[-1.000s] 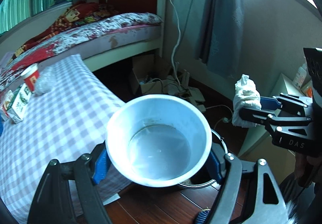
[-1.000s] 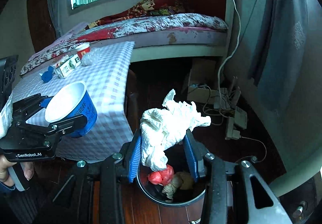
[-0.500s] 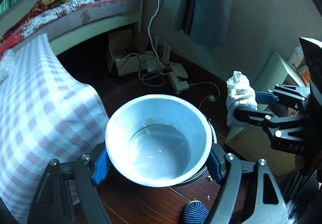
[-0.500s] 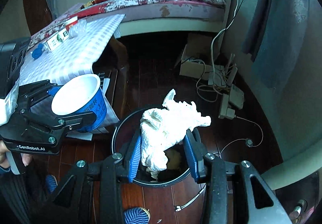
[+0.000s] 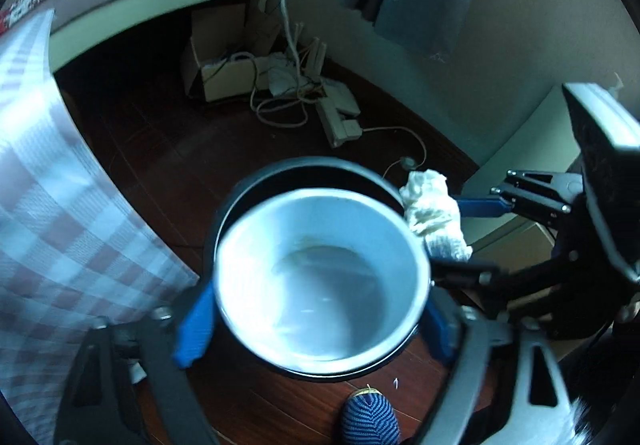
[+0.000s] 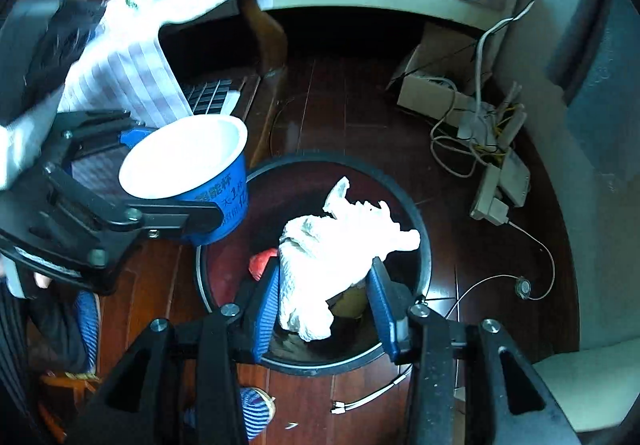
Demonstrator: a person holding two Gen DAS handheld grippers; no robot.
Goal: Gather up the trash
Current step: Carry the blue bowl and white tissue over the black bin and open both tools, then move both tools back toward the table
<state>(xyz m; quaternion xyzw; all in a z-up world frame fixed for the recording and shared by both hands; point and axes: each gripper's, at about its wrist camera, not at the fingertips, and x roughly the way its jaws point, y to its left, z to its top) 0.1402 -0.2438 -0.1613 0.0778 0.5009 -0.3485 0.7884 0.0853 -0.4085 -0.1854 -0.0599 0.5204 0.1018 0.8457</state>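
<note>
Over the black bin (image 6: 416, 277), your left gripper (image 5: 316, 321) has just been opening, blue cup (image 6: 188, 173) with Chinese print between its spread jaws; your right gripper (image 6: 324, 309), also opening, loosely straddles crumpled tissue (image 6: 340, 245).

Blue cup (image 6: 216, 201) with white interior and pale printed characters; crumpled white tissue (image 6: 336, 265); black round bin (image 6: 420, 257) holding a red scrap (image 6: 262, 261); lilac-and-white checked cloth (image 5: 60, 205); dark reddish-brown wooden floor (image 6: 352, 101); blue-striped slipper (image 5: 370, 417); blue pads on black hand-held gripper (image 6: 324, 305).
</note>
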